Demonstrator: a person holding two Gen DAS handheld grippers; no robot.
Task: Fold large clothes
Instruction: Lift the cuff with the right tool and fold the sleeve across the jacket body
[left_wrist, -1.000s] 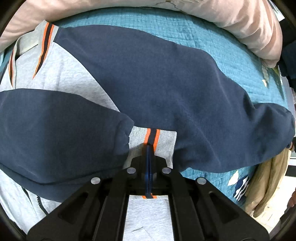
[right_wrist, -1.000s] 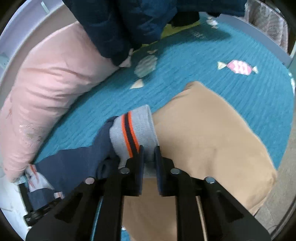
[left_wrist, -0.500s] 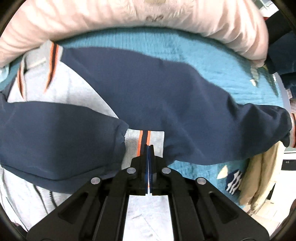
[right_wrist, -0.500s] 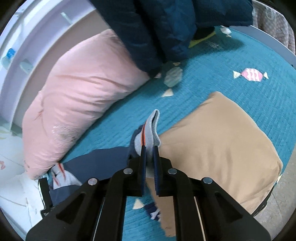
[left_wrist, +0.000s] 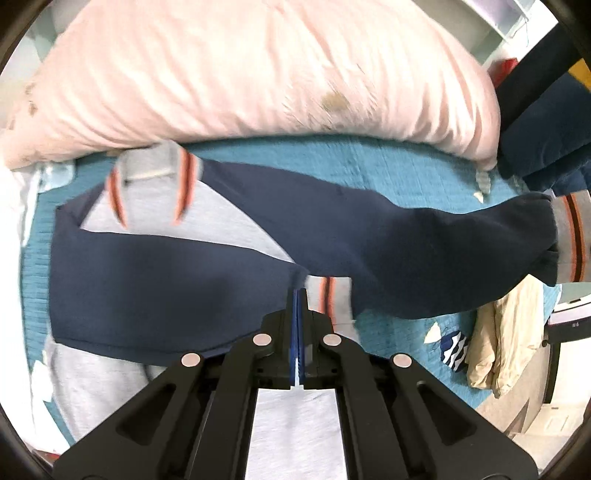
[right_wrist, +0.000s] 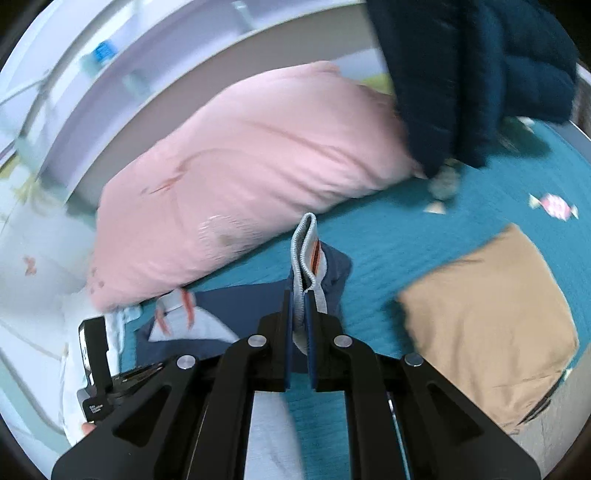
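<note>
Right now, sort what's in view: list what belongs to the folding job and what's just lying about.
Part of the job:
navy and grey jacket
right cuff, held by the right gripper
left gripper, shut on the hem

Lying about:
pink pillow
tan garment
dark blue puffer jacket
teal bedspread

sweatshirt, navy and grey (left_wrist: 229, 280): 1, under left hand-held gripper (left_wrist: 298, 295) | striped cuffs (right_wrist: 306, 251): 2 | pink pillow (left_wrist: 258, 74): 1, beyond | tan garment (right_wrist: 491, 317): 1, beside right hand-held gripper (right_wrist: 300, 299) | dark jacket (right_wrist: 472, 74): 1 | hand-held grippers: 2
</note>
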